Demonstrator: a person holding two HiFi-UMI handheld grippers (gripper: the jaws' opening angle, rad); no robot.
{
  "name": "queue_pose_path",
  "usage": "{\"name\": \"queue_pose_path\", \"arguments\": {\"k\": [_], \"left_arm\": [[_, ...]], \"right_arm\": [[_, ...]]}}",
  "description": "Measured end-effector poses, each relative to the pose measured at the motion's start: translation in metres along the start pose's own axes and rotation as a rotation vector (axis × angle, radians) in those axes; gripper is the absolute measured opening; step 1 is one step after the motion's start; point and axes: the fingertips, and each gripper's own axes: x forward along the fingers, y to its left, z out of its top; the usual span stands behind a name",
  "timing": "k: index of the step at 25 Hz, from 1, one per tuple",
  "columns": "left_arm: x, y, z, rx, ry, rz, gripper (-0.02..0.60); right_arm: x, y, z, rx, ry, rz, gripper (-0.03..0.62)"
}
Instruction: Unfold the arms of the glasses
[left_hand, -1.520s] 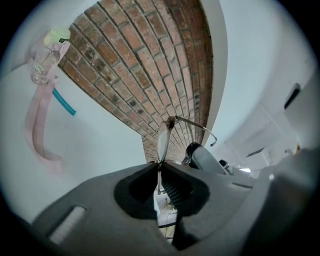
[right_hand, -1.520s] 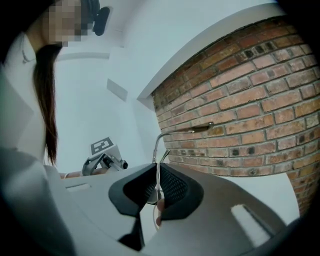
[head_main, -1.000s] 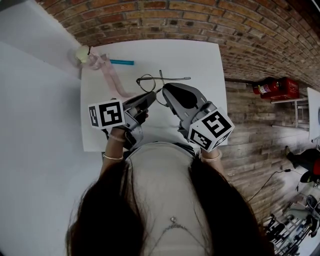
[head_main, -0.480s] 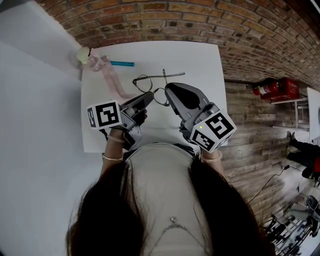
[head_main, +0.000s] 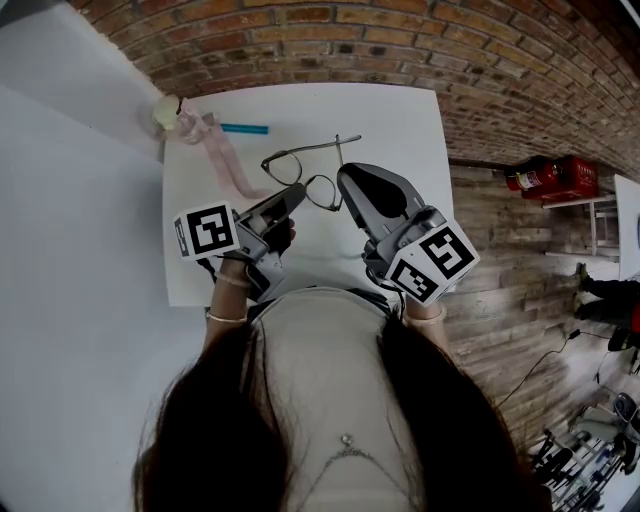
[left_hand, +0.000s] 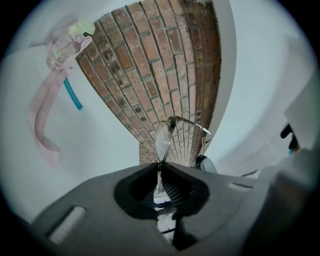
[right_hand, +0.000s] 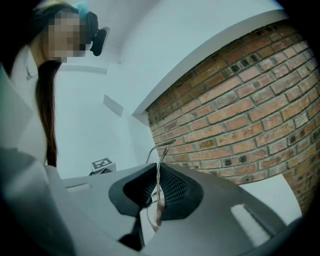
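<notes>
Thin wire-framed glasses (head_main: 300, 172) are held above the white table (head_main: 400, 120), between both grippers. My left gripper (head_main: 296, 193) is shut on the frame at the near lens. In the left gripper view the lens (left_hand: 163, 140) stands edge-on just past the closed jaws of that gripper (left_hand: 160, 171). My right gripper (head_main: 346, 178) is shut on one arm of the glasses. That arm (right_hand: 160, 155) runs up between its jaws, and its tip sticks out beyond them. The arm's far end (head_main: 350, 139) points to the right in the head view.
A pink strap with a small clear bottle (head_main: 190, 123) and a teal pen (head_main: 244, 127) lie at the table's far left corner. A red object (head_main: 550, 176) sits on the brick floor at the right. The person's body is at the table's near edge.
The glasses have shifted left and away from me and turned. The right gripper has moved slightly right and further out with the arm, which now stands more spread from the frame.
</notes>
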Motion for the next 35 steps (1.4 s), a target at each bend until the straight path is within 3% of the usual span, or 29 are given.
{"name": "queue_pose_path", "arguments": {"k": [5, 35], "left_arm": [[0.005, -0.018, 0.001, -0.075, -0.028, -0.093, 0.023], [-0.001, -0.018, 0.007, -0.124, -0.085, -0.107, 0.023]], "right_arm": [[-0.003, -0.003, 0.004, 0.013, -0.014, -0.007, 0.026], [-0.019, -0.020, 0.014, 0.080, -0.078, -0.047, 0.028]]}}
